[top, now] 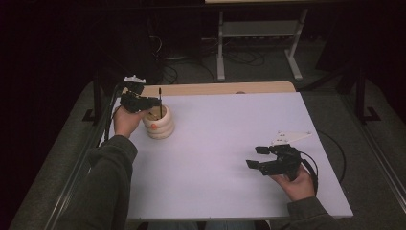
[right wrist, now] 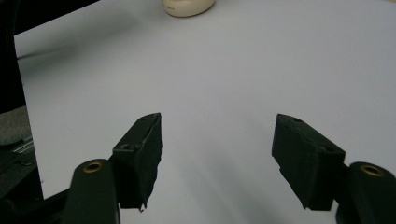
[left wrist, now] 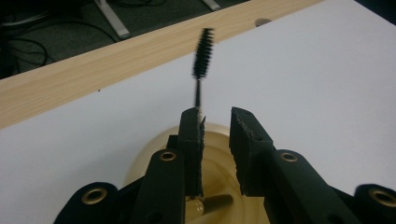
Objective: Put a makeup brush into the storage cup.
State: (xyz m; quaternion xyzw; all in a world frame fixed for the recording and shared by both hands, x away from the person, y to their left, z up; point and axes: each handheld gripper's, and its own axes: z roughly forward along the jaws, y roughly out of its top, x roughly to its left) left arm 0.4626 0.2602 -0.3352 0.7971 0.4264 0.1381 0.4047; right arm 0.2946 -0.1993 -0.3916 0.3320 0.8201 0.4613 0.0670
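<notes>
Mascara wand: upright in cream ribbed holder at worktop far-left corner, stem against one pad of left gripper, jaws parted, not clamping. Right gripper: spread wide, nothing held, above bare worktop, well apart from holder.

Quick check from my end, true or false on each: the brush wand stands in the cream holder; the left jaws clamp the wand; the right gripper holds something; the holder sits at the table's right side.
1. The brush wand stands up out of the cream holder. True.
2. The left gripper clamps the wand. False: its jaws stand apart, the wand beside one jaw.
3. The right gripper holds something. False: its jaws are wide open over the bare white table.
4. The holder sits at the table's right side. False: it is near the far left corner.
</notes>
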